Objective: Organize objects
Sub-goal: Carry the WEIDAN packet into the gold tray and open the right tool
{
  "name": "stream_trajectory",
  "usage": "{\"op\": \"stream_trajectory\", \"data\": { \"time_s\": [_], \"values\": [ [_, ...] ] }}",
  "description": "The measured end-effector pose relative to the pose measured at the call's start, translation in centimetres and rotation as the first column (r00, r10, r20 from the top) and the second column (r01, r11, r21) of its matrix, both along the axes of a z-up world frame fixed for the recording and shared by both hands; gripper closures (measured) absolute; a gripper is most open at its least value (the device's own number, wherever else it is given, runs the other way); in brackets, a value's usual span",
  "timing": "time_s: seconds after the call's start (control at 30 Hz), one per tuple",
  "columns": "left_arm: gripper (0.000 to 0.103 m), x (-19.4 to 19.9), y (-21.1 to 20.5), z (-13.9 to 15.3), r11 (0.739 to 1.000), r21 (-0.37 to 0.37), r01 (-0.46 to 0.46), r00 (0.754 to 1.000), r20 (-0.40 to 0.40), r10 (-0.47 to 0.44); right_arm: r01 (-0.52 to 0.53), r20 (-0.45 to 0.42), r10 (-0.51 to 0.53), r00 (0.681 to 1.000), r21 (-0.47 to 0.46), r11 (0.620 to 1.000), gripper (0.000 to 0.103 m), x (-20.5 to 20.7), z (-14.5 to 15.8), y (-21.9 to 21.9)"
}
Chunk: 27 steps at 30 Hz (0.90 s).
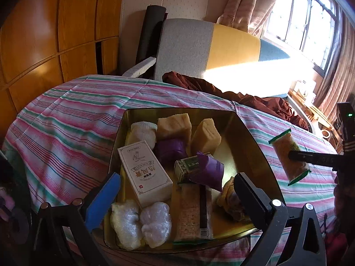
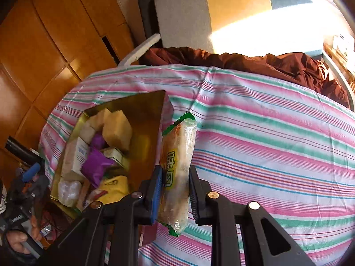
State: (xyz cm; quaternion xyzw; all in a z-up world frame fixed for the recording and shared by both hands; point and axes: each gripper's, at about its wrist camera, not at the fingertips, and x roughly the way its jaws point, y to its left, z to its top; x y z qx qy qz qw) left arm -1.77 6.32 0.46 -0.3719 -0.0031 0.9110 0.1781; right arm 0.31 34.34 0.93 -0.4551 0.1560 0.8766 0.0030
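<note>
Right now: right gripper (image 2: 175, 188) clamped on a green-edged snack packet (image 2: 177, 155), raised beside the gold tin (image 1: 248, 133). Left gripper (image 1: 177, 190) spread wide above it, empty.

A gold tin (image 1: 244, 128) lies open on the striped bed, packed with sponge-cake blocks (image 1: 174, 125), a white box (image 1: 145, 174), purple packets (image 1: 209, 173), two clear-wrapped lumps (image 1: 142, 223) and a cracker pack (image 1: 192, 212), while at its three o'clock a green-edged snack packet (image 2: 177, 173) hangs lifted, gripped around its middle.

A glossy gold metal tin (image 1: 248, 133) sits on striped cloth (image 1: 66, 119) (matt, faintly creased), beside glossy wooden panels (image 1: 44, 33).
</note>
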Motion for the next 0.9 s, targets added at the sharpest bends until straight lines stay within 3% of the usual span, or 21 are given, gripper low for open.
{"op": "stream_trajectory", "data": {
  "time_s": [0.23, 0.4, 0.6, 0.9],
  "values": [
    [0.000, 0.4, -1.5, 0.7, 0.999, -0.004, -0.049, 0.999, -0.011, 0.049, -0.122, 0.009, 0.122, 0.992, -0.033, 0.992, 0.081, -5.2, -0.9, -6.1],
    [0.000, 0.7, -2.4, 0.8, 0.993, -0.045, -0.110, 0.994, -0.031, 0.109, -0.141, 0.061, 0.139, 0.988, 0.025, 0.990, 0.078, -7.2, -3.4, -8.6],
    [0.000, 0.8, -3.0, 0.2, 0.979, -0.098, -0.178, 0.984, -0.024, 0.177, -0.108, 0.082, 0.100, 0.992, 0.096, 0.989, 0.068, -6.8, -4.0, -8.8],
    [0.001, 1.3, -2.9, -0.1, 0.975, -0.094, -0.201, 0.979, -0.040, 0.198, -0.086, 0.002, 0.088, 0.996, 0.236, 0.968, 0.062, -3.2, -1.8, -11.1]
  ]
}}
